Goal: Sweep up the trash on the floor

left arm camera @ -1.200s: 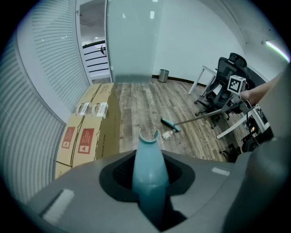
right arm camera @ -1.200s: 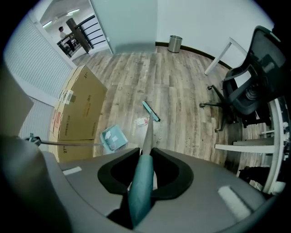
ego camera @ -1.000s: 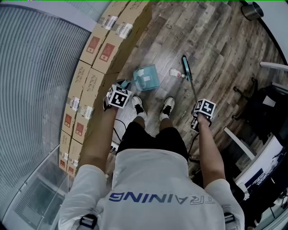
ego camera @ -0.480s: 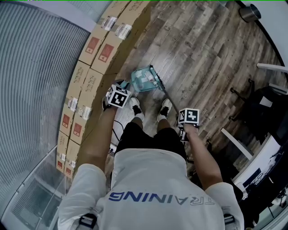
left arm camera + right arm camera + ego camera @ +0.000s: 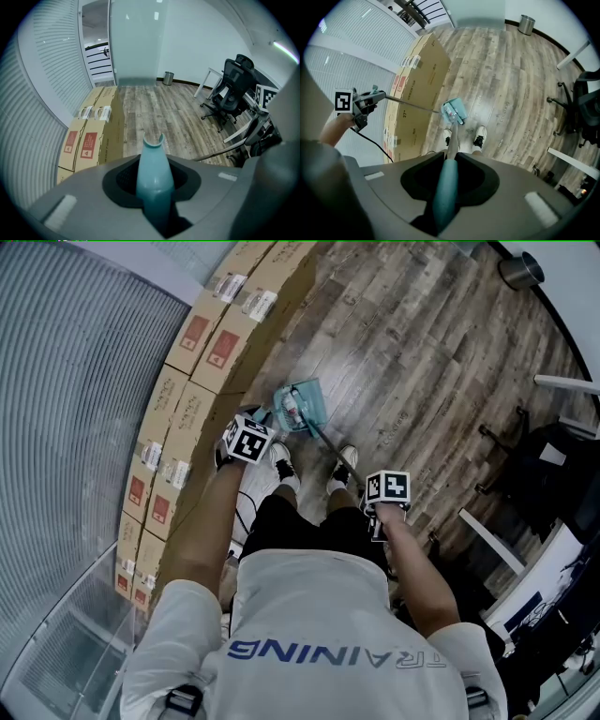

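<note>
Left gripper (image 5: pixel 154 190) clamped on dustpan handle (image 5: pixel 153 157), right gripper (image 5: pixel 444 199) likewise on broom handle (image 5: pixel 451 147) (both teal) — dustpan (image 5: pixel 305 406) just beyond shoes (image 5: pixel 284 463)

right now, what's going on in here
A person stands on a wood floor, sweeping. The left gripper is shut on the handle of the dustpan, the right gripper on the broom. The broom's head is at the pan, just ahead of the shoes, with small white trash inside.

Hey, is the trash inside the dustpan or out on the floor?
Inside. A pale piece of trash lies in the teal dustpan, with the head of the broom at its mouth.
</note>
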Demonstrator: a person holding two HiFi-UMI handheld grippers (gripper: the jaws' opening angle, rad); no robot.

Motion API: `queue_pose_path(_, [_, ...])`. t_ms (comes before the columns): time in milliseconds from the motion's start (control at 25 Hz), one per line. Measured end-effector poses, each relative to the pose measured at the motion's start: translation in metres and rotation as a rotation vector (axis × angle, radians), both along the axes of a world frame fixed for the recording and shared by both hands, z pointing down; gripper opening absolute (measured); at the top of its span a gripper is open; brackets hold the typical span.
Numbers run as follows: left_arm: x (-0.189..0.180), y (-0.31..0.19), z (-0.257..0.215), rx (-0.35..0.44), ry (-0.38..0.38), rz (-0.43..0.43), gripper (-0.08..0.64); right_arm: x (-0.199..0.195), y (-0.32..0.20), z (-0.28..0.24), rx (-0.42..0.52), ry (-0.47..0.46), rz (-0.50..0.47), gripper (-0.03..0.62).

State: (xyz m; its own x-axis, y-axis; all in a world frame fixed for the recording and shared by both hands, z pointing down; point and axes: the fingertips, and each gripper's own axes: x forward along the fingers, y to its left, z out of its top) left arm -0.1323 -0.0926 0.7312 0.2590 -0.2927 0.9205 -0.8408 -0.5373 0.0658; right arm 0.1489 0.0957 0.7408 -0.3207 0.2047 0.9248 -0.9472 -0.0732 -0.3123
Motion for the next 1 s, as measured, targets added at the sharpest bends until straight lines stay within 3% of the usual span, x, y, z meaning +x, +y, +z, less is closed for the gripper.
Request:
queue_pose_path(320, [-0.003,0.004,-0.002,-0.024,0.027,-0.009,0.108,0.024,0.002,-0.013,0.061,0.02,0.038,0.107])
queue_pose_path(520, [-0.006,0.003,-0.01,0.002,0.082,-0.034,0.319,0.037,0.002,-0.02,0.088,0.021,0.087,0.107])
queue_pose_path(600, [-0.009,-0.001,-0.021,0.046,0.091,-0.051,0.367,0.042,0.001,-0.023,0.1,0.023,0.101,0.107])
queue_pose_path(720, [-0.015,-0.01,-0.051,0.137,0.128,-0.11,0.383,0.048,-0.003,-0.027,0.117,0.03,0.12,0.107])
queue_pose_path(760, [-0.018,-0.014,-0.066,0.179,0.145,-0.139,0.376,0.049,-0.004,-0.029,0.123,0.033,0.127,0.107])
queue_pose_path(880, [-0.023,-0.021,-0.114,0.296,0.229,-0.246,0.159,0.051,-0.011,-0.034,0.15,0.031,0.149,0.107])
queue_pose_path(1000, [-0.021,-0.022,-0.151,0.359,0.329,-0.343,0.119,0.049,-0.021,-0.041,0.181,0.018,0.176,0.107])
